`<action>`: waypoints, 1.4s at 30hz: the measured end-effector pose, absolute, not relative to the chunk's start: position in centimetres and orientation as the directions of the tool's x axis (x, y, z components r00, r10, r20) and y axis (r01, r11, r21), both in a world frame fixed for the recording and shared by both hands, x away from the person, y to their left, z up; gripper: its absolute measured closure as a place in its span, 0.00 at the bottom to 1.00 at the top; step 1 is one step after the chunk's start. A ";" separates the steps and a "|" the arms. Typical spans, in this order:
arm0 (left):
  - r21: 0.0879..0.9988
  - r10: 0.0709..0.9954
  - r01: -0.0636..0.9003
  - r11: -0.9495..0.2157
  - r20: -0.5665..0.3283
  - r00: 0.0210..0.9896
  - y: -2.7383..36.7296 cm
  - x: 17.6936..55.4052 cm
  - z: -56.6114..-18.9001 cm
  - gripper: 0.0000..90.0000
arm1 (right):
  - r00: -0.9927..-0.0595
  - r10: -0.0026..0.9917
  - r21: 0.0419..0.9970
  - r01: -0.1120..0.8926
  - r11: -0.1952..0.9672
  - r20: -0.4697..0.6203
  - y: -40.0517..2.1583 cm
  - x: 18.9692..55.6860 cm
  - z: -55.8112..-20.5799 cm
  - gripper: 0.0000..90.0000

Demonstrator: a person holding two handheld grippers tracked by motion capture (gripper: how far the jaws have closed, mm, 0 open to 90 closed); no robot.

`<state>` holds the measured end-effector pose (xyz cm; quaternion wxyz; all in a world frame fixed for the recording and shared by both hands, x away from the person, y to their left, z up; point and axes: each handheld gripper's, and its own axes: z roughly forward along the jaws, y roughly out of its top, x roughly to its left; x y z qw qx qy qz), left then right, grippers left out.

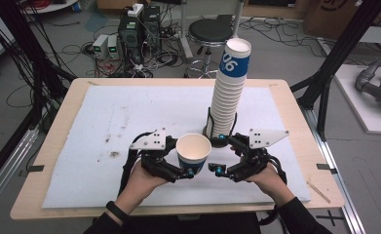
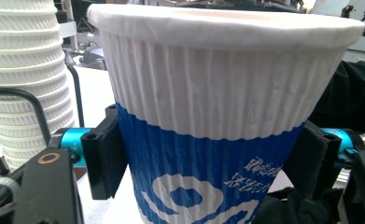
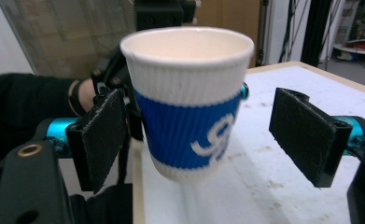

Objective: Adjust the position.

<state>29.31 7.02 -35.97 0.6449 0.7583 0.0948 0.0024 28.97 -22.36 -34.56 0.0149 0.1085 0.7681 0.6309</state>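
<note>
A person is holding a two-jaw gripper in each hand over a white mat [image 1: 105,122] that is covering a wooden table [image 1: 295,112]. In the high view the left gripper [image 1: 180,170] is sitting at about seven o'clock from the table's middle, and its jaws are clamping a single paper cup [image 1: 193,152], white and ribbed above with a blue printed band below. The cup is standing upright with its open mouth facing up, clear of the mat, near the front edge between the two hands. In the left gripper view the two black pads are pressing against the blue band on either side of the cup [image 2: 217,140], so this tool is grasping it firmly. The right gripper [image 1: 223,155] is lying at about three o'clock from the cup, just beside it. In the right gripper view its jaws are standing spread, with the cup [image 3: 189,102] hanging between them nearer the left pad [image 3: 98,140], and a clear gap is showing to the far pad, so this tool is released. At about one o'clock from the held cup, a tall stack of cups [image 1: 229,92] is rising from a dark wire holder [image 1: 217,131] on the mat, leaning slightly rightward at its top.
</note>
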 end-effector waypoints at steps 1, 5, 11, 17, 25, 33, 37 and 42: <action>0.979 0.147 0.139 -0.150 -0.117 0.982 7.1 29.3 -35.9 0.28 | -0.975 0.189 0.972 0.149 0.183 0.114 -22.4 29.0 -34.6 0.22; 0.980 0.150 0.143 -0.139 -0.122 0.981 7.3 29.3 -35.8 0.28 | -0.975 0.200 0.968 0.136 0.212 0.093 -22.6 29.2 -34.8 0.22; 0.982 0.166 0.142 -0.125 -0.120 0.979 7.4 29.2 -35.6 0.28 | -0.978 0.194 0.959 0.129 0.251 0.081 -22.2 29.1 -35.5 0.22; 0.983 0.166 0.149 -0.104 -0.131 0.977 7.4 29.1 -35.5 0.28 | -0.978 0.197 0.953 0.129 0.274 0.076 -21.6 29.1 -36.3 0.22; 0.984 0.157 0.147 -0.105 -0.130 0.979 6.9 29.0 -35.5 0.28 | -0.979 0.185 0.945 0.137 0.296 0.084 -20.3 28.8 -37.2 0.22; 0.983 0.149 0.145 -0.116 -0.127 0.981 6.3 28.8 -35.7 0.28 | -0.980 0.173 0.944 0.148 0.294 0.100 -19.2 28.5 -37.8 0.22; 0.983 0.146 0.144 -0.115 -0.126 0.981 6.1 28.7 -35.8 0.28 | -0.980 0.174 0.946 0.148 0.287 0.100 -18.7 28.4 -38.0 0.22; 0.983 0.145 0.142 -0.115 -0.125 0.981 6.0 28.7 -35.9 0.28 | -0.980 0.170 0.951 0.151 0.270 0.107 -18.6 28.4 -38.0 0.33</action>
